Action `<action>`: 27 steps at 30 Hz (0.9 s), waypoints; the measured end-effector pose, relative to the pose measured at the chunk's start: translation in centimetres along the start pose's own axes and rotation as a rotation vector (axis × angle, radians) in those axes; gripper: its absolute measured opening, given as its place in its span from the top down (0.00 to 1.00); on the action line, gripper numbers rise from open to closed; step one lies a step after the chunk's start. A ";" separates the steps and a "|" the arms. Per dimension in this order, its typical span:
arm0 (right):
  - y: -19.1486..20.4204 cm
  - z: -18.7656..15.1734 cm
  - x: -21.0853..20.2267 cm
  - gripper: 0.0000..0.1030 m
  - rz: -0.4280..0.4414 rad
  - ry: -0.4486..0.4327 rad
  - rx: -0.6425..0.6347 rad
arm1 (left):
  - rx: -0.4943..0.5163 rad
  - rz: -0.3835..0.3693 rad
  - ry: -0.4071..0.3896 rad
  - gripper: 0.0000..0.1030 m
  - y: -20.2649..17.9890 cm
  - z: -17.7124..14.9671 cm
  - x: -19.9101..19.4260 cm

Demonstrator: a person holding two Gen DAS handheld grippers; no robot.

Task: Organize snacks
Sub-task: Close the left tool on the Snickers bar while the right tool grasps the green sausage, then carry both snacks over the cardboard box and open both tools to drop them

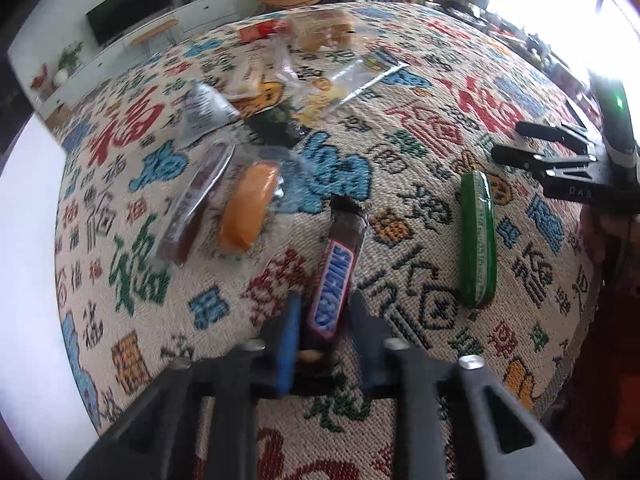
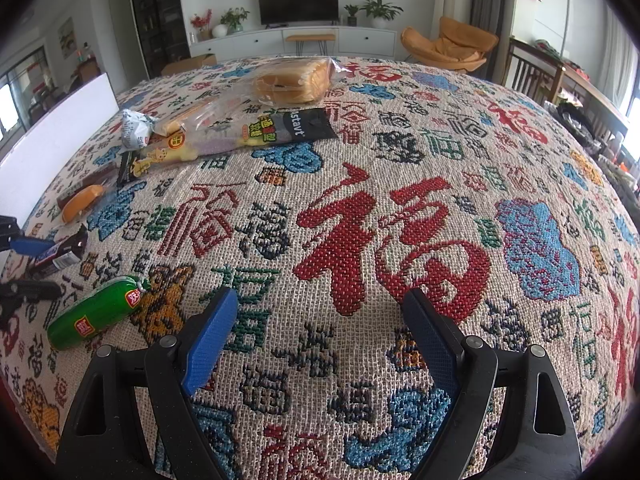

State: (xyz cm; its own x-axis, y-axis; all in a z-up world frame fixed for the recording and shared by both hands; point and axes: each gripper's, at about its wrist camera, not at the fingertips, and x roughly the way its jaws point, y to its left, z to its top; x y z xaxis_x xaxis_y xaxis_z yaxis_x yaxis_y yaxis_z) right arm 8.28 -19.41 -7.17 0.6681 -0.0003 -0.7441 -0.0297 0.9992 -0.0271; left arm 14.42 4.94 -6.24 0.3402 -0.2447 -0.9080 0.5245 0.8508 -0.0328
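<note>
My left gripper (image 1: 326, 320) is shut on the near end of a brown Snickers bar (image 1: 336, 280), which lies on the patterned tablecloth (image 1: 400, 120). The bar also shows in the right wrist view (image 2: 60, 254), between the left fingers. A green wrapped sausage (image 1: 476, 240) lies to its right, also seen in the right wrist view (image 2: 96, 312). An orange bun in clear wrap (image 1: 248, 208) and a dark red wrapped bar (image 1: 192, 212) lie to the left. My right gripper (image 2: 320, 332) is open and empty over bare cloth; it shows in the left wrist view (image 1: 520, 140).
A heap of snack packets (image 1: 280, 80) lies farther back, with a bread bag (image 2: 292, 80), a black packet (image 2: 308, 124) and a silver packet (image 2: 136, 126). A white board (image 2: 60, 128) stands along the table's left edge. Chairs and furniture stand beyond the table.
</note>
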 end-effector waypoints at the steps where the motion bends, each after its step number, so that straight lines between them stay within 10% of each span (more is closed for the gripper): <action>1: 0.0 0.0 0.0 0.15 0.000 0.000 0.000 | -0.038 0.002 -0.003 0.83 0.3 -0.4 -0.3; 13: -0.9 0.3 -0.5 0.17 0.036 0.037 0.087 | -0.371 0.092 -0.123 0.83 1.4 -6.0 -4.9; 19: 3.9 1.5 -2.4 0.19 0.522 0.293 0.298 | -0.432 0.092 -0.220 0.83 2.1 -7.2 -6.8; 22: 7.5 2.2 0.0 0.18 0.427 0.371 0.286 | -0.427 0.108 -0.265 0.83 2.0 -7.6 -8.5; 24: 9.7 3.1 0.8 0.26 0.307 0.347 0.264 | -0.436 0.131 -0.302 0.83 2.3 -8.2 -10.2; 26: 11.4 3.6 1.6 0.72 0.258 0.343 0.241 | -0.446 0.158 -0.331 0.83 2.6 -8.8 -11.8; 27: 11.9 3.7 1.9 0.75 0.231 0.344 0.221 | -0.453 0.169 -0.349 0.83 2.9 -9.2 -12.8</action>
State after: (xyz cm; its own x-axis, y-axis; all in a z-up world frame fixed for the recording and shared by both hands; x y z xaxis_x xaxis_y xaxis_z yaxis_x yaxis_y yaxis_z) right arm 11.95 -7.42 -6.47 0.3762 0.2468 -0.8931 0.0351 0.9594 0.2799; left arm 4.43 14.83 1.44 0.6667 -0.1618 -0.7275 0.0814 0.9861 -0.1447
